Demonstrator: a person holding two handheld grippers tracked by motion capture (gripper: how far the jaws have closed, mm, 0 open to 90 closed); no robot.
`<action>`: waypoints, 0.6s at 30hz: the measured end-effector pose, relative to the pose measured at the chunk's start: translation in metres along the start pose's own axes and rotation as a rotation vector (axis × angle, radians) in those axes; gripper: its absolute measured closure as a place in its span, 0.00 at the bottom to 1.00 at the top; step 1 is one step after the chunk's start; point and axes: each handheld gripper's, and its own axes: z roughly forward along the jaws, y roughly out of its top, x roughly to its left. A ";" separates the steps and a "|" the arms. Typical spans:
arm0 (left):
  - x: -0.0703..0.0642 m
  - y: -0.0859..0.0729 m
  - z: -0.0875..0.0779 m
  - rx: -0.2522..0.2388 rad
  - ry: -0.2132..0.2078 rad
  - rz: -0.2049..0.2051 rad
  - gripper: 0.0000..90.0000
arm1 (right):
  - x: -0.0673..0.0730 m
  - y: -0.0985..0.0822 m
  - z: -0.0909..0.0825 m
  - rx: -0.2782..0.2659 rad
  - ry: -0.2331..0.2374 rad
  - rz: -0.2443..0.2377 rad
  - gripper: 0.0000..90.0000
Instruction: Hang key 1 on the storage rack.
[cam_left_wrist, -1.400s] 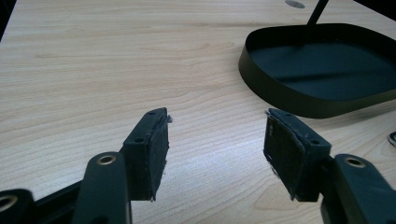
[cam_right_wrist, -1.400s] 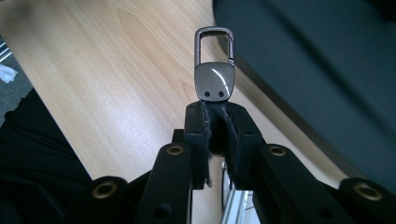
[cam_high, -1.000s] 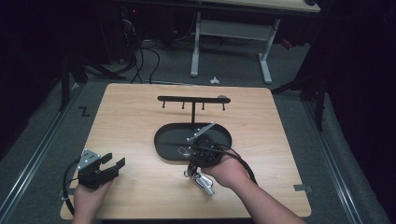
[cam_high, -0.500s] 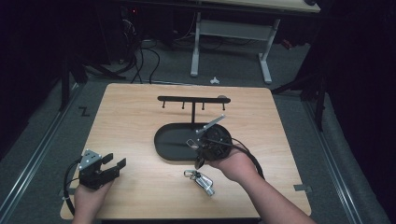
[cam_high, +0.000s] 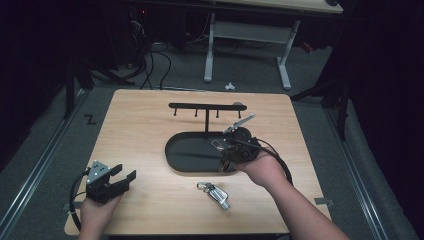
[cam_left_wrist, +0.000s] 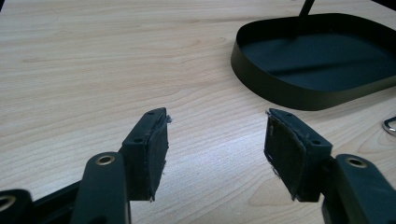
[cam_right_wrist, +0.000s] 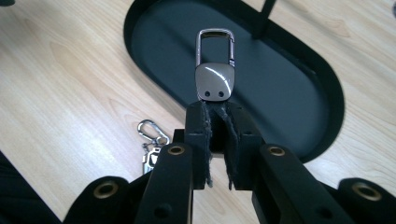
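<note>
Key clip (cam_right_wrist: 214, 70): small metal snap hook on a dark polished plate, clamped in the right gripper (cam_right_wrist: 215, 109) by its lower end. Seen centre of the right gripper view, raised over the black oval tray (cam_right_wrist: 299, 100); in the high view just right of centre, at the tray's right end, below the hook rack (cam_high: 206, 107).

Handling, by judgement: light, rigid, smooth and likely slippery (glossy plate, little for the pads to bite). Best taken at the flat plate end or whatever hangs beneath it, leaving the sprung hook free for a peg.

Orientation: long axis in line with the jaws, hook loop pointing away from the gripper, toward the top of the right gripper view.

Second key bunch (cam_high: 214, 192): lying on the table (cam_high: 140, 130), lower centre of the high view.

Left gripper (cam_left_wrist: 215, 140): jaws apart, lately widened a little, nothing between them; lower left of the high view.
</note>
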 end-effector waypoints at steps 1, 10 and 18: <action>0.000 0.000 0.000 0.000 0.000 0.000 0.44 | 0.000 0.000 0.000 0.000 0.000 0.000 0.90; -0.011 -0.001 0.003 0.022 -0.002 0.060 0.43 | -0.014 0.000 -0.004 -0.002 -0.020 0.022 0.90; -0.015 -0.002 0.006 0.033 -0.004 0.087 0.43 | -0.023 0.004 -0.003 -0.003 -0.030 0.038 0.90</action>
